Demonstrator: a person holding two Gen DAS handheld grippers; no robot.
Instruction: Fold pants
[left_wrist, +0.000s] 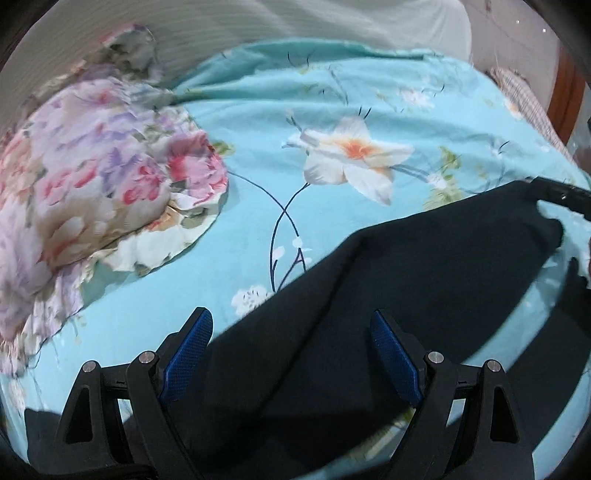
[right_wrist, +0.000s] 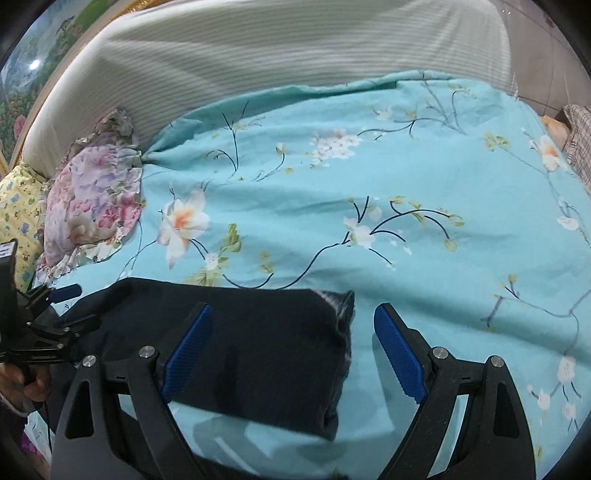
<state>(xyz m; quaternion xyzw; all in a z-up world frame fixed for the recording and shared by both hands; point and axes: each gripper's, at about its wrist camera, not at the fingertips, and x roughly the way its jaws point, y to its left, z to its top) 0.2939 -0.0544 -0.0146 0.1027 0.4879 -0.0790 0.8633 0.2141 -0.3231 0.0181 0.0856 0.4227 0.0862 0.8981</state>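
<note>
The dark navy pants (left_wrist: 406, 280) lie folded on the turquoise flowered bedsheet (left_wrist: 332, 92). In the left wrist view they run from below my open left gripper (left_wrist: 291, 332) toward the right, where my right gripper's finger (left_wrist: 557, 192) touches their far end. In the right wrist view the pants (right_wrist: 266, 343) lie as a flat band, their right end between the spread blue pads (right_wrist: 397, 350) of my open right gripper (right_wrist: 291, 332). My left gripper (right_wrist: 55, 310) shows at the left edge over the pants' other end. Neither gripper holds cloth.
A pink and purple flowered pillow (left_wrist: 96, 177) lies at the left of the bed; it also shows in the right wrist view (right_wrist: 92, 199). A striped grey headboard cushion (right_wrist: 277, 48) runs along the back. Checked cloth (right_wrist: 581, 144) lies at the far right.
</note>
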